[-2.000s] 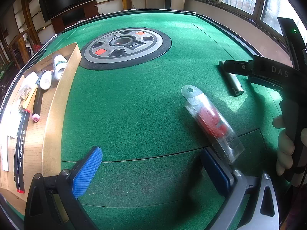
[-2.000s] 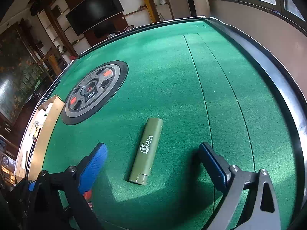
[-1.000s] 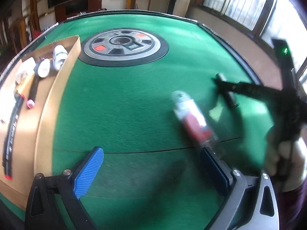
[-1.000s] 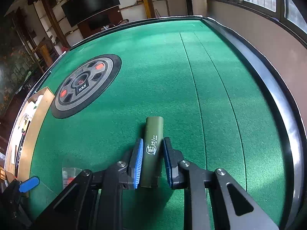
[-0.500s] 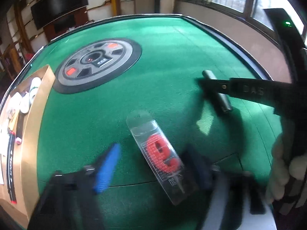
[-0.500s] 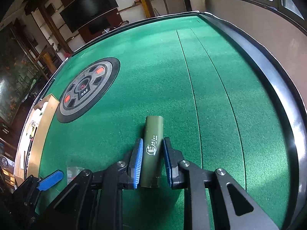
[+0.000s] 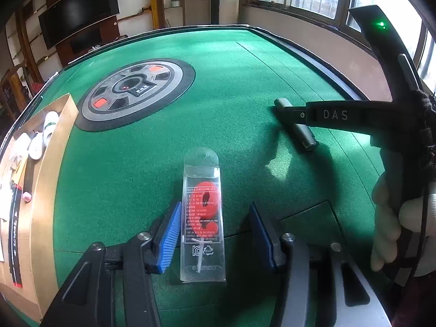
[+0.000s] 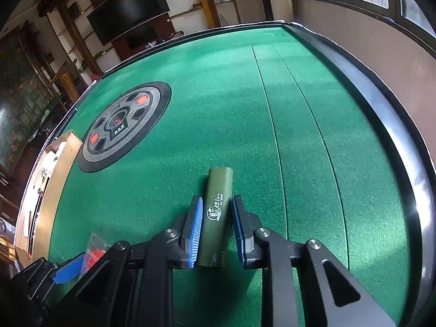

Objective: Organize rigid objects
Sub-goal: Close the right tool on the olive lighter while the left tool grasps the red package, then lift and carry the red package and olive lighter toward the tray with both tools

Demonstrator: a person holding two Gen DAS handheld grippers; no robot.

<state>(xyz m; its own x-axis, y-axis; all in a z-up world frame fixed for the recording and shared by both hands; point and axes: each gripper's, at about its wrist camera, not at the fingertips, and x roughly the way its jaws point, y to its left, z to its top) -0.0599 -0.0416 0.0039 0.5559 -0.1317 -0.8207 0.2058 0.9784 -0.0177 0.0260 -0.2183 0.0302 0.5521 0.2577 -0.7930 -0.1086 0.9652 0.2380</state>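
A clear plastic package (image 7: 203,218) with red pieces inside lies flat on the green felt. My left gripper (image 7: 215,234) straddles it and its jaws are closing. The left blue pad (image 7: 170,234) is at the package's edge, while a gap remains on the right side. The same package (image 8: 94,249) shows at the lower left of the right wrist view. My right gripper (image 8: 215,231) is shut on an olive green tube (image 8: 219,190) that rests on the felt. In the left wrist view the tube (image 7: 306,137) lies under that gripper's black finger.
An open cardboard box (image 7: 51,163) along the left table edge holds white bottles and several long dark items. A round black and grey hub (image 7: 136,92) is set into the table's middle. A raised black rim (image 8: 381,114) runs along the right. A gloved hand (image 7: 387,218) grips the right handle.
The left gripper slid sideways until the package lay between its jaws, and the jaws narrowed from wide apart. The right gripper closed on the green tube two seconds ago and has held still since.
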